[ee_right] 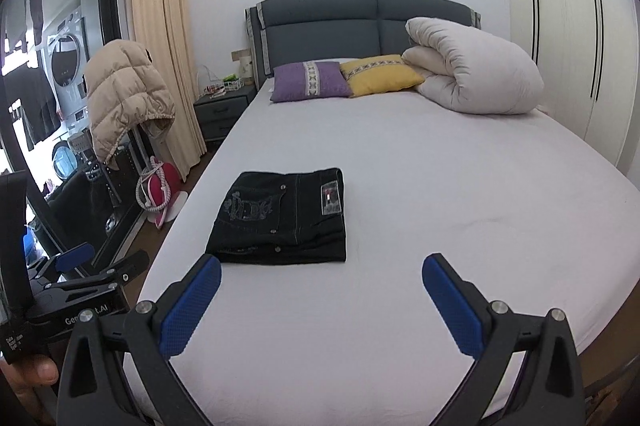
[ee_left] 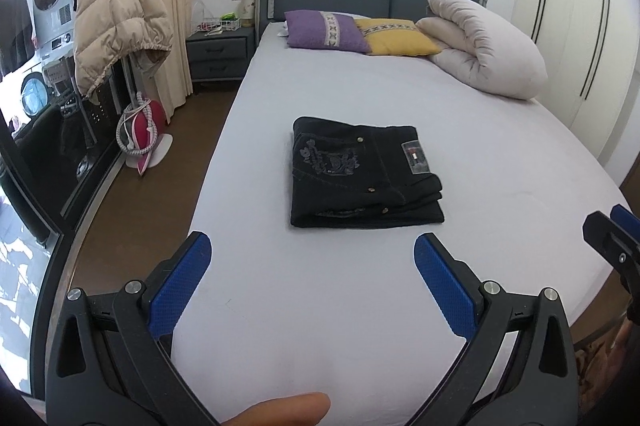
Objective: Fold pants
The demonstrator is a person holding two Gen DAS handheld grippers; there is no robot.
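On the bed (ee_left: pixel 320 306), near its foot and toward the left edge, the pants (ee_left: pixel 362 176) lie folded into a compact black rectangle, back pocket and label uppermost. The layers are stacked fairly squarely, though at the near right corner the edges are seen slightly stepped. Nothing is touching the pants. The left gripper (ee_left: pixel 312 278) hovers just short of them, its jaws spread wide and empty; the right gripper (ee_right: pixel 322 290) hangs likewise, jaws wide apart and holding nothing, with the pants ahead and to its left. The folding is judged essentially done. If a finish is wanted, the stepped corner should be nudged flush with a light push from one pad, and the stack pressed flat from above rather than pinched, so that the layers are not dragged apart. Pillows (ee_left: pixel 326 30) and a quilt (ee_left: pixel 486 42) lie well apart at the headboard.
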